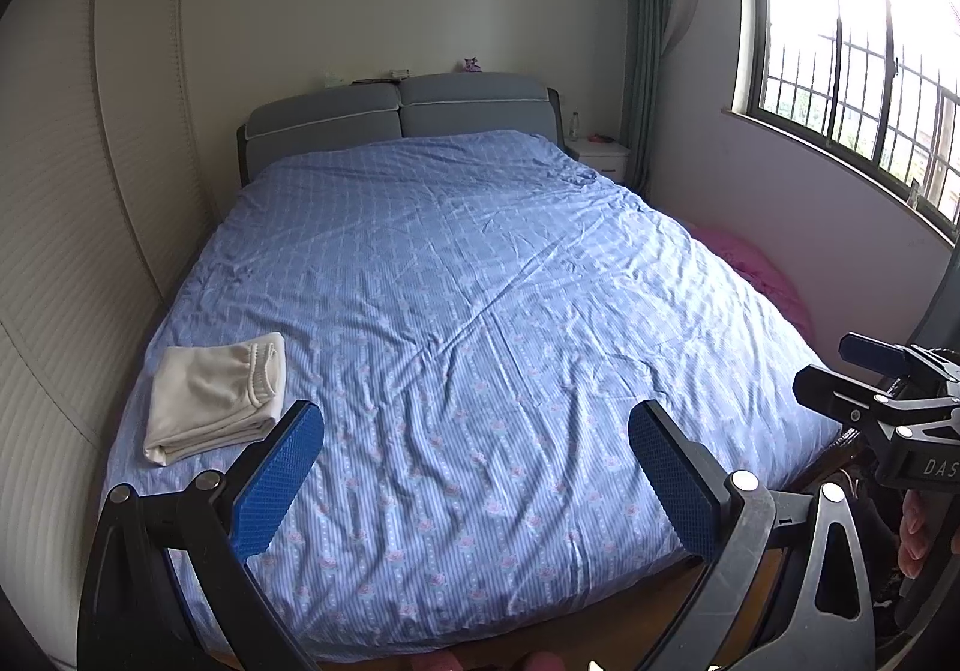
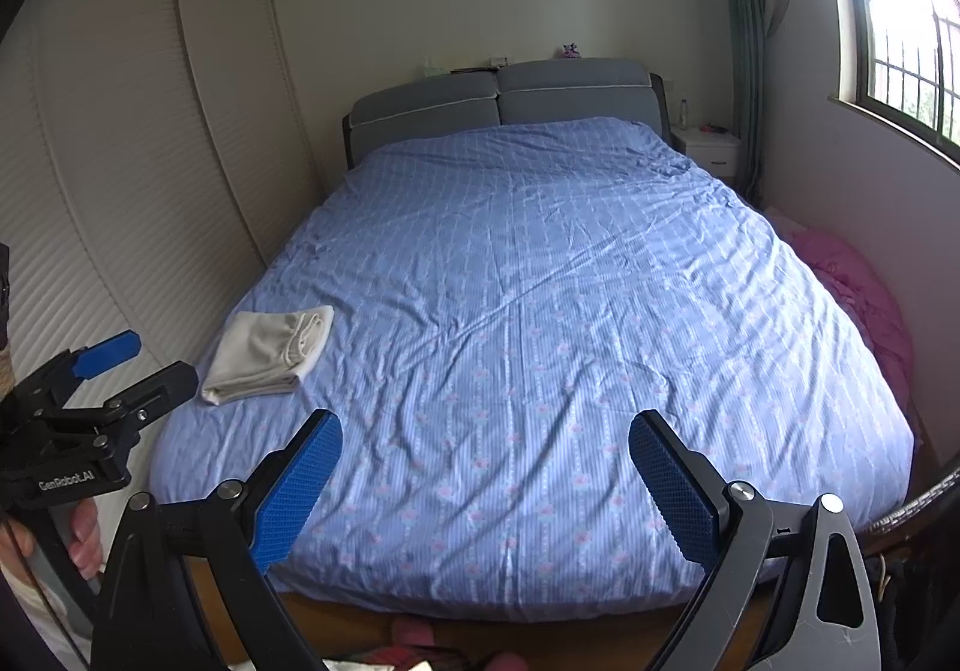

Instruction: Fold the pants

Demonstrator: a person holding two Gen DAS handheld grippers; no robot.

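— Where are the pants?
— Folded, on the left near corner of the bed (image 1: 480,263): pants (image 1: 213,398)

— And the tongs?
— Left gripper (image 1: 474,485) and right gripper (image 2: 486,491) spread wide, empty; I'd just square the bundle's edges

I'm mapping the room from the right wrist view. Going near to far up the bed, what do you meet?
Right gripper held open, folded cream pants on the blue bedspread, grey headboard, small purple toy on top.
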